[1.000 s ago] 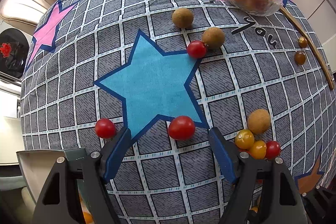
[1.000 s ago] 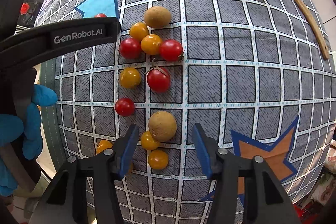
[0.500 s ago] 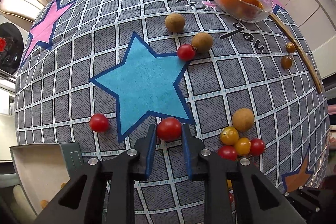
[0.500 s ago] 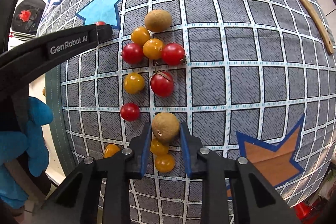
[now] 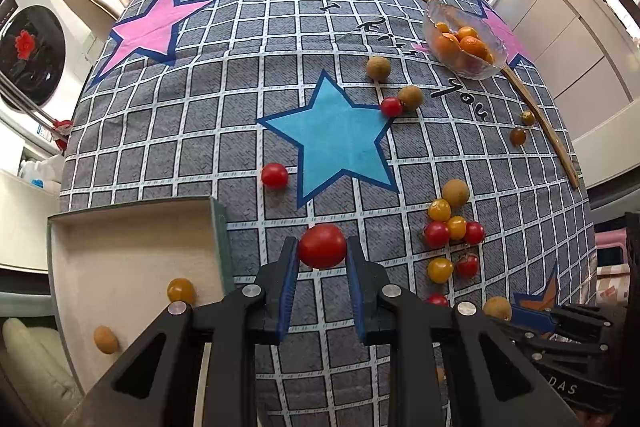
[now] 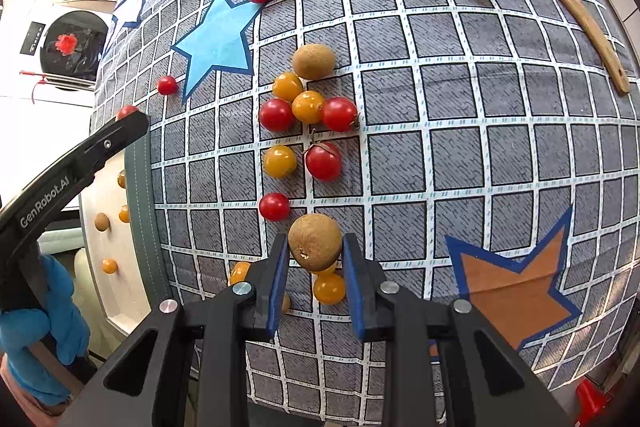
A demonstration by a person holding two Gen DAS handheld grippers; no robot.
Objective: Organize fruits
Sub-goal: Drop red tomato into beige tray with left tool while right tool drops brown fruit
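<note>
Both grippers carry fruit: our left gripper (image 5: 322, 255) is closed on a round red cherry tomato (image 5: 322, 245), our right gripper (image 6: 314, 254) on a brown, rough-skinned longan (image 6: 315, 241). We judge the cream, grey-rimmed tray (image 5: 120, 251) lies nearer the left, just beside its fingers.

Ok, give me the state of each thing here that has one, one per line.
Left gripper: shut on the red tomato.
Right gripper: shut on the brown fruit.
Glass bowl: upright, holding orange fruit.
Tray: open, a few small fruits inside.
</note>
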